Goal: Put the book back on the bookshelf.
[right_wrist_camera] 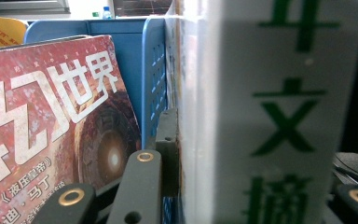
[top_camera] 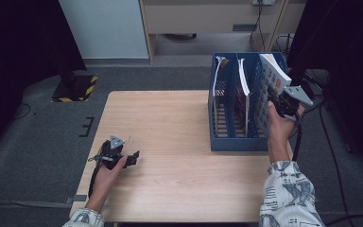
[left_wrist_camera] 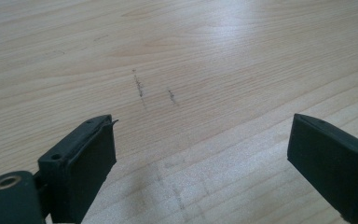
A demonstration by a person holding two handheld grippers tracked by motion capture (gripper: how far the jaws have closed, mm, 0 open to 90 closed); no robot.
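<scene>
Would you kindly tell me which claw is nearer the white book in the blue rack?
Right: the right claw grips the white book; the left claw rests far across the table.

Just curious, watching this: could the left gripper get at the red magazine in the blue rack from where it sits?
Probably not without moving: the left gripper rests open at the table's near left, far from the blue rack, whose wall stands before the red magazine.

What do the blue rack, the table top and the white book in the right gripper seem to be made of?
Blue rack: probably moulded plastic, matt, with perforated and slotted walls. Table top: looks like pale wood or wood-grain laminate, smooth with a soft sheen and a few scuff marks. White book: paper pages with a seemingly glossy cover, printed with green characters; the right gripper clamps it.
</scene>
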